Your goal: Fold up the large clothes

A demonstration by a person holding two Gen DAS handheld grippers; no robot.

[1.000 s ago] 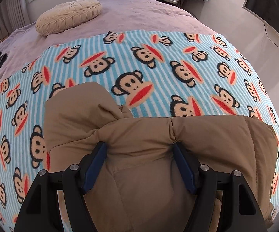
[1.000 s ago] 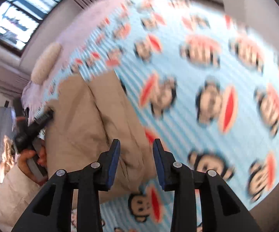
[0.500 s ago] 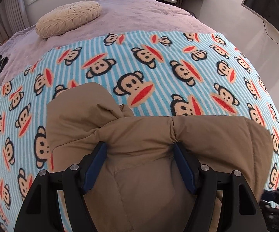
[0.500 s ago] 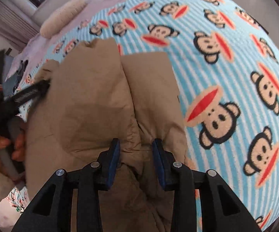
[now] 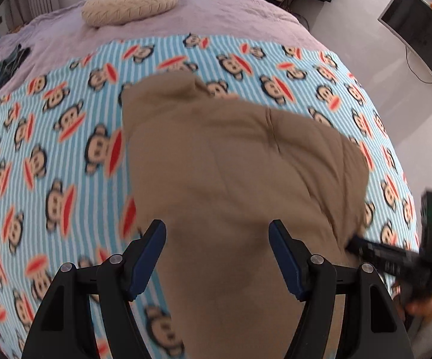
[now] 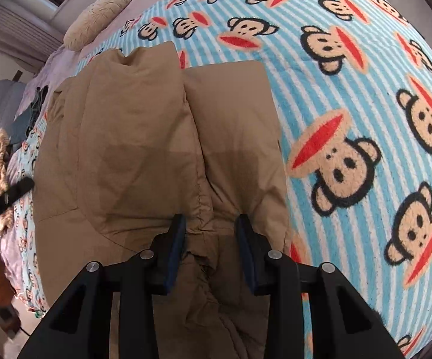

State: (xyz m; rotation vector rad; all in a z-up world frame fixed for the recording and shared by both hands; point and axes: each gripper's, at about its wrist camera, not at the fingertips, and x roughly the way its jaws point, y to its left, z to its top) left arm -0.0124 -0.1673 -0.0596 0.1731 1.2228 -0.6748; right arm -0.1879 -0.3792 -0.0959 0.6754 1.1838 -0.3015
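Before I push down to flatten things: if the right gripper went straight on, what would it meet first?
The tan coat: the right gripper points at its central seam, and fabric already lies between the jaws.

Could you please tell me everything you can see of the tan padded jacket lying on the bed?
The tan padded jacket is a puffy, matte, quilted garment with stitched seams. It lies partly folded on the monkey-print blanket, two panels meeting at a central crease. The right gripper pinches a bunched ridge near its close edge. The left gripper straddles its fabric with jaws wide; whether they grip it is unclear.
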